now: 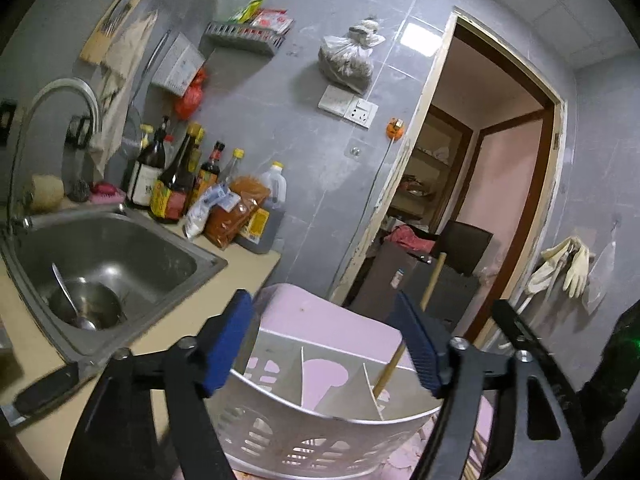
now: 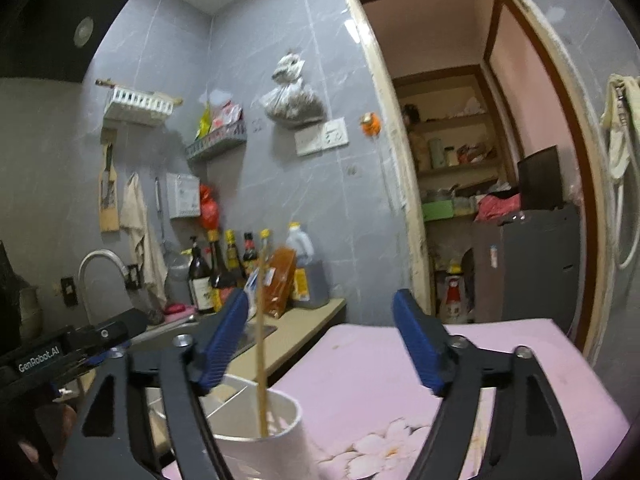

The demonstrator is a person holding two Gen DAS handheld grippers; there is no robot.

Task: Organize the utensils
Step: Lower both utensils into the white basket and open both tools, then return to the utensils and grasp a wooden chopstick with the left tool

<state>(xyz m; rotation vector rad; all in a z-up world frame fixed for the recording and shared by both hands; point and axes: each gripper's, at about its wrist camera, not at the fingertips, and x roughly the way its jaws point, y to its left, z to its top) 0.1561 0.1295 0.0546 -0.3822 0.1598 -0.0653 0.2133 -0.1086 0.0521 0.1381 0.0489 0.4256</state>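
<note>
A white perforated utensil holder (image 1: 320,436) with dividers stands on a pink floral cloth (image 2: 400,364), just below my left gripper (image 1: 322,304). That gripper is open and nothing is between its blue pads. One wooden chopstick (image 1: 433,280) leans upright in the holder's right compartment, passing behind the right pad. In the right wrist view the same chopstick (image 2: 261,360) rises from the holder (image 2: 256,452), close beside the left pad of my right gripper (image 2: 320,300). The right gripper is open and grips nothing. A metal spoon (image 1: 66,292) lies in a steel bowl in the sink.
The steel sink (image 1: 196,254) and tap are at the left, with sauce bottles (image 1: 172,184) and packets along the wall behind it. Wall racks hang above. A doorway (image 2: 480,160) opens at the right, with shelves and a dark cabinet inside.
</note>
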